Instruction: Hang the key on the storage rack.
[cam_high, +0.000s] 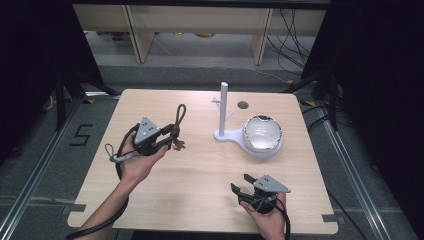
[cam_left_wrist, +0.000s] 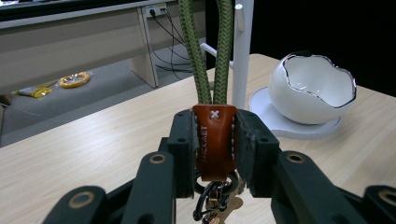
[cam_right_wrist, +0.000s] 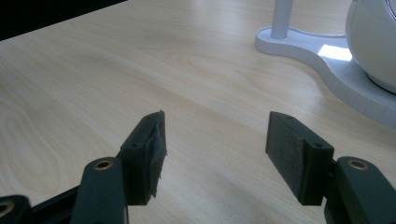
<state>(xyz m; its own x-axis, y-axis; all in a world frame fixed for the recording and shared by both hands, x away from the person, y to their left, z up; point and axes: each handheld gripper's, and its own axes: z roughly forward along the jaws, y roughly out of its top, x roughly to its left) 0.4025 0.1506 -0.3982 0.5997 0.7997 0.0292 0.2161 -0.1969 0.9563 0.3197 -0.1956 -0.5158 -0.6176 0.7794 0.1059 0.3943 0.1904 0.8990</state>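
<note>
The left gripper (cam_high: 167, 138) is clamped on the keychain's (cam_left_wrist: 214, 140) leather tab, its green loop standing upright and the peg stand (cam_high: 223, 107) off to the right, way closer to it than the right gripper (cam_high: 243, 182), whose jaws sit apart.

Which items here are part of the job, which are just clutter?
In play:
- keychain with green cord loop, clamped in left gripper
- white peg stand

Lying about:
- white egg-shaped bowl
- yellow roll on floor
- right gripper, open, idle
</note>
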